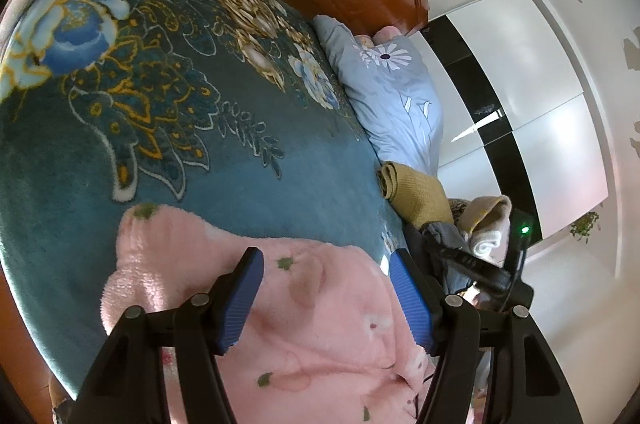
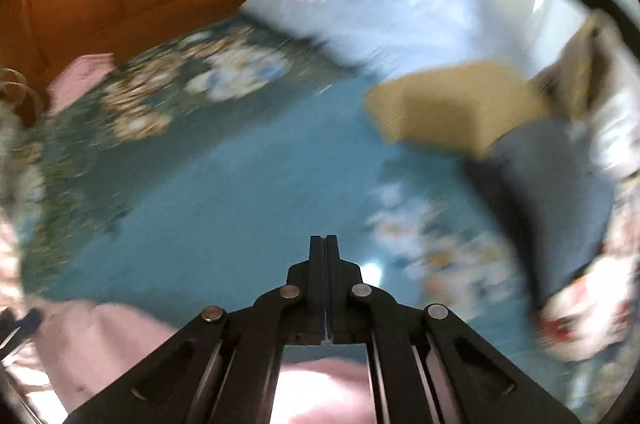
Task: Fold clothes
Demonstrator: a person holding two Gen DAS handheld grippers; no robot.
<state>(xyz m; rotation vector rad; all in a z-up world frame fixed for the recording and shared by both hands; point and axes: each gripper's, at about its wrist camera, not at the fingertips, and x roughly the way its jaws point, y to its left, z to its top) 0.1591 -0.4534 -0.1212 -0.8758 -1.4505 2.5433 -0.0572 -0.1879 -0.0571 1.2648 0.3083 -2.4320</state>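
Your left tongs (image 1: pixel 326 288) gape wide over the fluffy pink fleece garment (image 1: pixel 304 324), which runs toward you. Your right tongs (image 2: pixel 325 244) are clenched empty, farther off.

One pink garment (image 1: pixel 320 324), two tools (image 1: pixel 326 300) (image 2: pixel 325 244)

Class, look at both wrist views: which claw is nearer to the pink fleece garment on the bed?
Left. The left claw hangs open directly over the pink fleece garment. The right claw is shut, its tips out over the blue blanket, pink fabric behind.
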